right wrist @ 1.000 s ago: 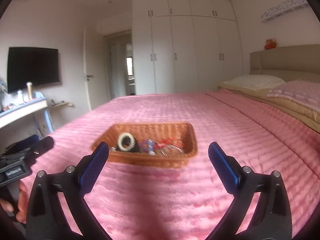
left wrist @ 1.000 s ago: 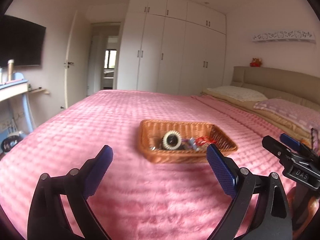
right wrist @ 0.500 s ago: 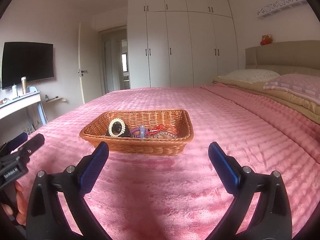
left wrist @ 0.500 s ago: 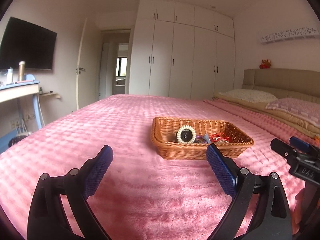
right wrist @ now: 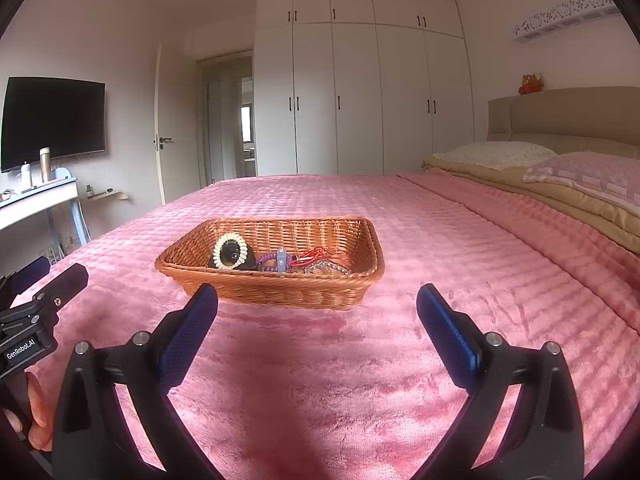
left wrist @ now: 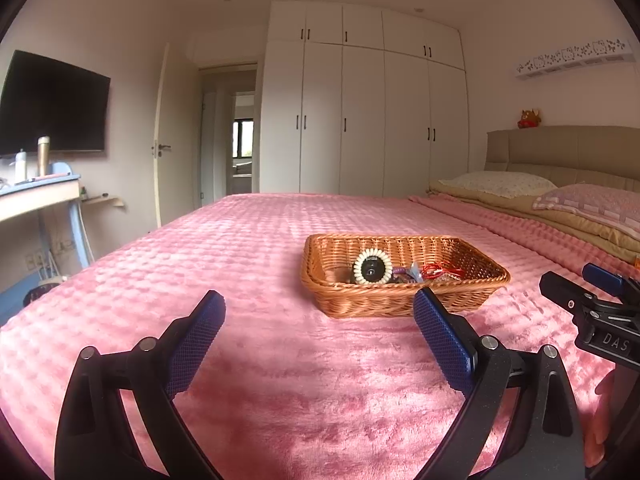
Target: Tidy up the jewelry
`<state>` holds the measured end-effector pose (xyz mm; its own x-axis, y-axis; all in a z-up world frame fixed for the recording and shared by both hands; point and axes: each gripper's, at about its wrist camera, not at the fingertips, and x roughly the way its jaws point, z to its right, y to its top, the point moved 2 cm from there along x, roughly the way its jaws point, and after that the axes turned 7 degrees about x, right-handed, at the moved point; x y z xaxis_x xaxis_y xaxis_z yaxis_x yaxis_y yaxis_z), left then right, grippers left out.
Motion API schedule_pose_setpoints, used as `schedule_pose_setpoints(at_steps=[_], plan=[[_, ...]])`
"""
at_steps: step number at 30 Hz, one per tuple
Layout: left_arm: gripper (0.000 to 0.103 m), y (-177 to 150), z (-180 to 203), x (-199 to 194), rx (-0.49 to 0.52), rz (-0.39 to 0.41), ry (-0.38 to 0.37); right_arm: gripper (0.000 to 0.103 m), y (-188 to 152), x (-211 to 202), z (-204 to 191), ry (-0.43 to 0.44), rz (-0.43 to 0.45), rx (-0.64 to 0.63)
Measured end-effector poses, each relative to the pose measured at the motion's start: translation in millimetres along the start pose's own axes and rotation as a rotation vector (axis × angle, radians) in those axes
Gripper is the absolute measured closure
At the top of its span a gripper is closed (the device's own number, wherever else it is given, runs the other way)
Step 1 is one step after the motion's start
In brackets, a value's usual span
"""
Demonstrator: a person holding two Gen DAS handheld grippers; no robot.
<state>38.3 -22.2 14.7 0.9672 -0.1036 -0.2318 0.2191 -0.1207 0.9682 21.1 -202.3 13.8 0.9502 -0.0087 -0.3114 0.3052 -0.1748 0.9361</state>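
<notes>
A shallow rectangular wicker basket [left wrist: 404,280] sits on the pink quilted bedspread [left wrist: 280,360] of the bed, ahead of both of my tools and touched by neither. Inside it lies the jewelry, gathered along the basket floor: a ring of cream-coloured beads [left wrist: 372,267] stands nearly upright around a dark rounded object [right wrist: 232,257] whose nature I cannot make out; beside it lie a purple coiled band [right wrist: 267,259], a small pale blue piece [right wrist: 281,258], a red cord item [right wrist: 316,254], and a silvery chain [right wrist: 328,268] at the end nearest the pillows. The pieces overlap one another, so their exact count cannot be told. My left gripper [left wrist: 319,330] hangs above the bedspread with its blue-padded fingers [left wrist: 196,334] spread wide and nothing between them; the basket appears just beyond its right finger. My right gripper [right wrist: 317,324] is likewise spread apart and empty, the basket showing just past its left finger. In the right wrist view, part of my hand [right wrist: 34,412] on the left tool's handle is visible at the lower left edge. Two pillows [right wrist: 496,154] lie at the head of the bed, well apart from the basket.
</notes>
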Motion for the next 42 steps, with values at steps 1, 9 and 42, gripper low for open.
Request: schedule_pose_setpoints(at_steps=[1, 9, 42], plan=[[0.011, -0.4, 0.5, 0.3, 0.002, -0.003, 0.001, 0.008, -0.1, 0.5, 0.4, 0.006, -0.006, 0.004], [0.010, 0.6, 3.1, -0.3, 0.015, -0.010, 0.004, 0.008, -0.9, 12.7, 18.5, 0.045, -0.073, 0.094], [0.009, -0.3, 2.4, 2.0, 0.010, -0.025, 0.004, 0.008, -3.4, 16.6, 12.2, 0.036, -0.075, 0.045]])
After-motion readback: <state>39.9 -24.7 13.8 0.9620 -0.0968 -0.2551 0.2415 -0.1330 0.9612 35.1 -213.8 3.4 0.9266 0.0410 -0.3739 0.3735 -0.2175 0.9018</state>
